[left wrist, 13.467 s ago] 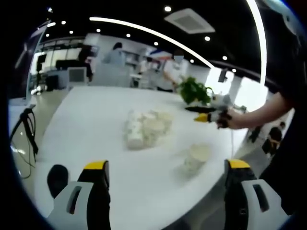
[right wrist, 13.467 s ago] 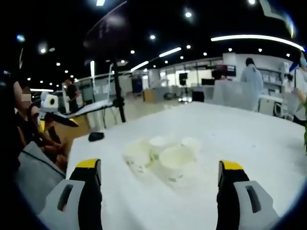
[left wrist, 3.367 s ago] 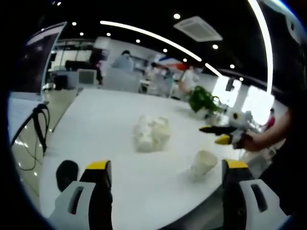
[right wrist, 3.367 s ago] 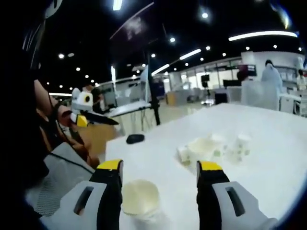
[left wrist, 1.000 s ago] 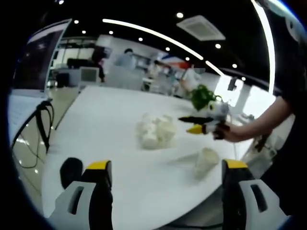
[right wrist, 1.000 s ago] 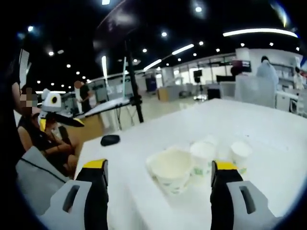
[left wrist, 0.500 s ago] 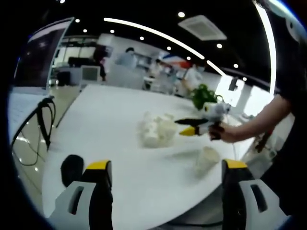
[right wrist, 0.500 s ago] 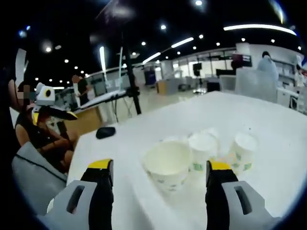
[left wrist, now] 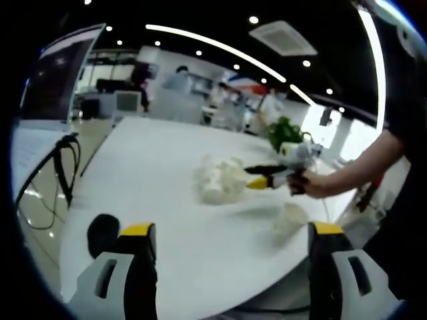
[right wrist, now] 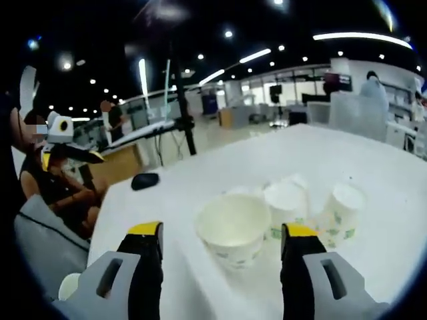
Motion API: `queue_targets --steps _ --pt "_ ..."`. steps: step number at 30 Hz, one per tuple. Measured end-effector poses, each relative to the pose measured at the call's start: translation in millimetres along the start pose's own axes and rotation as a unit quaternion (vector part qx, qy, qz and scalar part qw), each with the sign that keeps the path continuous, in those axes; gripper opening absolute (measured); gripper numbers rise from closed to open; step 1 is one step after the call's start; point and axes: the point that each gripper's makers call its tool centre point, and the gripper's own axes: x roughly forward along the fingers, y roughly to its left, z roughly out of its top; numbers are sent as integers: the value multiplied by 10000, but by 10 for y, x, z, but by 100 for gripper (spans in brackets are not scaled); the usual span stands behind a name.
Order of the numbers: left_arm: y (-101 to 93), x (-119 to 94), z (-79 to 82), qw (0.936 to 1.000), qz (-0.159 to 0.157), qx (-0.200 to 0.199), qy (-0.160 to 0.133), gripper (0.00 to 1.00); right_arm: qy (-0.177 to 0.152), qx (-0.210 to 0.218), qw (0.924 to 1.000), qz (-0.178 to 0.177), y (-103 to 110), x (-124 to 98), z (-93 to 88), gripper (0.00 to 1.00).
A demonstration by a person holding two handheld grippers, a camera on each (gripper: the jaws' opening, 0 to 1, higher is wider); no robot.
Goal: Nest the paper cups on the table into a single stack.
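While the left gripper (left wrist: 227, 267) hangs back over the near edge of the white desk (left wrist: 147, 173), its jaws stand wide apart with nothing between them — it looks idle for now. Left of it on the desk lies a small dark object (left wrist: 103, 230), too blurred to name. Further in, a cluster of paper cups (left wrist: 219, 180) sits near the middle of the desk, and a lone paper cup (left wrist: 288, 220) lies well apart from it, close to the near edge, seemingly on its side.

From the right of that view the right gripper (left wrist: 257, 177) reaches in toward the cluster. In its own view the right gripper (right wrist: 220, 250) has its jaws open, flanking the nearest cup (right wrist: 233, 230) without touching it; that cup stands upright, mouth up, with two more cups (right wrist: 313, 203) just behind and a green-printed band on each.

The step in hand appears to be the approach for a pick. Next the jaws likely need to advance, close gently on the wall — paper crushes easily — then lift and lower it into a neighbour.
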Motion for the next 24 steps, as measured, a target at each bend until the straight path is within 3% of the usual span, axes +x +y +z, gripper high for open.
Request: queue_targets --steps 24 --pt "52 -32 -43 9999 65 -61 46 94 127 -102 9999 58 7 140 -28 57"
